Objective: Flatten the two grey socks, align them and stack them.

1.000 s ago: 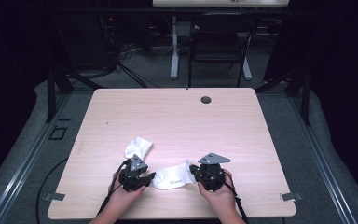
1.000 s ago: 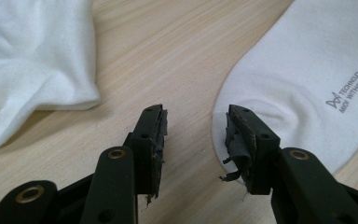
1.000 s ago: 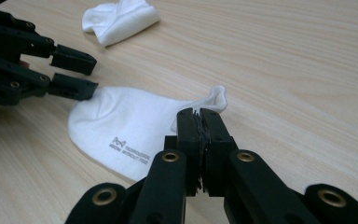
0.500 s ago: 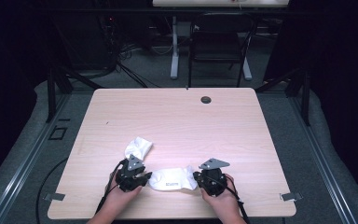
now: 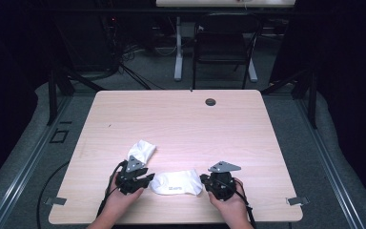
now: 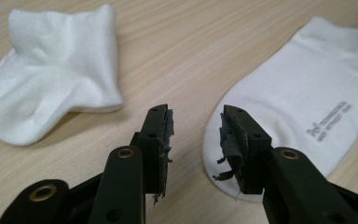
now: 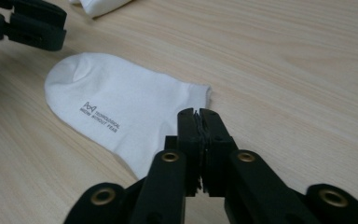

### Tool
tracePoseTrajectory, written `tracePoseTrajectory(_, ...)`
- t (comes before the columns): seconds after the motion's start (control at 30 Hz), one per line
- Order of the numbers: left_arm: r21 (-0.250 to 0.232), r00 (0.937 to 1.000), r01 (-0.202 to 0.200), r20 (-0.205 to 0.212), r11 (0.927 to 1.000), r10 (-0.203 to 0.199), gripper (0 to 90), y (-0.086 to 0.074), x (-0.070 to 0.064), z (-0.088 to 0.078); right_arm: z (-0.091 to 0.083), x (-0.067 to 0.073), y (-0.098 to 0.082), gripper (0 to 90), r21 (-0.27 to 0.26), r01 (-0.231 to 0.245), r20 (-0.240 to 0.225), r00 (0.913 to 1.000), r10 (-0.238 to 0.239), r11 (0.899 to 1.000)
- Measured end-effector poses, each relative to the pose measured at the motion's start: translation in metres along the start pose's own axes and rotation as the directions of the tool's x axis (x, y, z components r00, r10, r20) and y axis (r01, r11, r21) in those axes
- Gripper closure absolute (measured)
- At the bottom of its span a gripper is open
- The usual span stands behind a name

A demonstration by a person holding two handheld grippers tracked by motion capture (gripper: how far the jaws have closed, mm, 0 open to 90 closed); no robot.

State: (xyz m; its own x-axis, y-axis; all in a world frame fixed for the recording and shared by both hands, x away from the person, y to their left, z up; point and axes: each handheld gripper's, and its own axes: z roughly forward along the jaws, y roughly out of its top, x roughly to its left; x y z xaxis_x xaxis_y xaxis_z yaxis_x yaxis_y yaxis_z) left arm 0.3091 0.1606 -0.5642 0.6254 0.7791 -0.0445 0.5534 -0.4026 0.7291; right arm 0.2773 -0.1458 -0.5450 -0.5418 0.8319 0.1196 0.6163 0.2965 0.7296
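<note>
- A white sock with grey lettering (image 5: 176,183) lies flat near the table's near edge, stretched between the two grippers; in the right gripper view (image 7: 121,123) its toe points away and its cuff end sits just at the right jaws.
- The right gripper (image 5: 206,180) has its jaws pressed together at the cuff end; the right gripper view (image 7: 198,116) puts the tips right over the cuff corner, but whether fabric is caught between them cannot be told.
- The left gripper (image 5: 148,178) stands with jaws partly spread at the sock's toe and has just been closing; in the left gripper view (image 6: 196,126) one frayed pad rests over the toe edge (image 6: 298,102), the other over bare wood, with no firm pinch yet.
- A second white sock (image 5: 141,151), crumpled, lies just beyond the lettered sock's toe, apart from it and untouched (image 6: 51,79).
- Judged from this, the lettered sock looks laid out and smoothed; pairing or folding with the crumpled one appears still to come.
- The table (image 5: 248,143) beyond the lettered sock is bare wood up to a dark grommet (image 5: 210,101), giving wide room; toward the person the edge is close, so little room remains there.
</note>
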Motion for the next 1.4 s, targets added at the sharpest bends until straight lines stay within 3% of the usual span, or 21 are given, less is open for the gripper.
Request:
tracePoseTrajectory(0.07, -0.021, 0.9988, 0.026, 0.042, 0.9994, -0.025, 65.7, 0.002, -0.001, -0.005, 0.007, 0.003, 0.001, 90.0, 0.016, 0.006, -0.013, 0.9999, -0.006, 1.0)
tracePoseTrajectory(0.13, -0.014, 0.9979, 0.021, 0.062, 0.9997, -0.02, 70.2, 0.002, -0.004, -0.006, 0.013, 0.006, 0.002, 90.0, 0.031, 0.018, -0.019, 0.9997, -0.017, 0.999)
tracePoseTrajectory(0.27, 0.023, 0.9969, -0.004, 0.079, 0.9997, 0.002, 76.1, 0.0, -0.008, -0.001, 0.023, 0.011, 0.002, 90.0, 0.045, 0.039, -0.028, 0.9989, -0.038, 0.998)
tracePoseTrajectory(0.43, 0.069, 0.9975, -0.022, 0.069, 0.9974, 0.017, 85.0, -0.002, -0.011, 0.005, 0.031, 0.011, -0.001, 90.0, 0.076, 0.051, -0.014, 0.9987, -0.05, 0.996)
tracePoseTrajectory(0.9, 0.101, 0.9977, -0.029, 0.063, 0.9944, 0.023, 85.9, -0.007, -0.006, 0.005, 0.032, 0.006, -0.009, 90.0, 0.118, 0.037, 0.007, 0.9992, -0.038, 0.992)
tracePoseTrajectory(1.4, 0.107, 0.9978, -0.01, 0.066, 0.9942, 0.002, 82.8, -0.009, -0.002, 0.0, 0.028, 0.01, -0.012, 90.0, 0.128, 0.041, -0.02, 0.999, -0.039, 0.991)
